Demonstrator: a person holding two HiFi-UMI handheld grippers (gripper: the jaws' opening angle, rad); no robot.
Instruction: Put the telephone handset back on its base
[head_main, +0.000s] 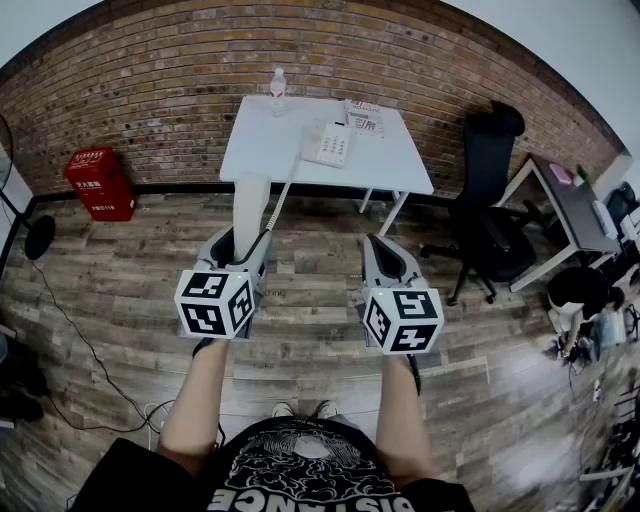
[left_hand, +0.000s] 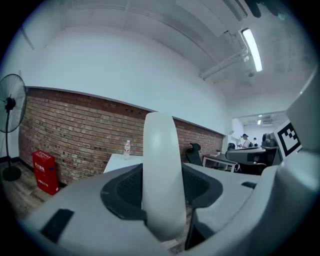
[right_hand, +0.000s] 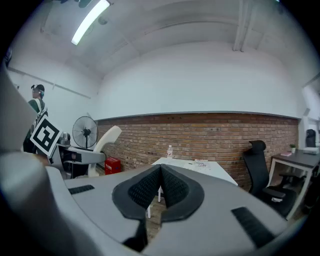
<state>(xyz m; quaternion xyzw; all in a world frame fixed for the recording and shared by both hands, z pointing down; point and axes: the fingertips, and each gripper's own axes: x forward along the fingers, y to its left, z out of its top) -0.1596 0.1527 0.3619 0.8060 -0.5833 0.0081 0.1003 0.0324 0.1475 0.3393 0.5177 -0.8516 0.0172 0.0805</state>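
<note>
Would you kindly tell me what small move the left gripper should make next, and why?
Probably carry it forward toward the white table. The left gripper is closed on the handset, out over the floor, while the telephone base sits on the table well ahead, joined by the coiled cord. The handset cannot be lowered until it is above the base.

The left tool (head_main: 246, 240) and right tool (head_main: 379, 244) have pale grey moulded shells with black textured pads (right_hand: 145, 190) lining the jaws. Each carries a white cube (head_main: 213, 303) with black square markers. The person wears a black T-shirt (head_main: 300, 468) with white print.
</note>
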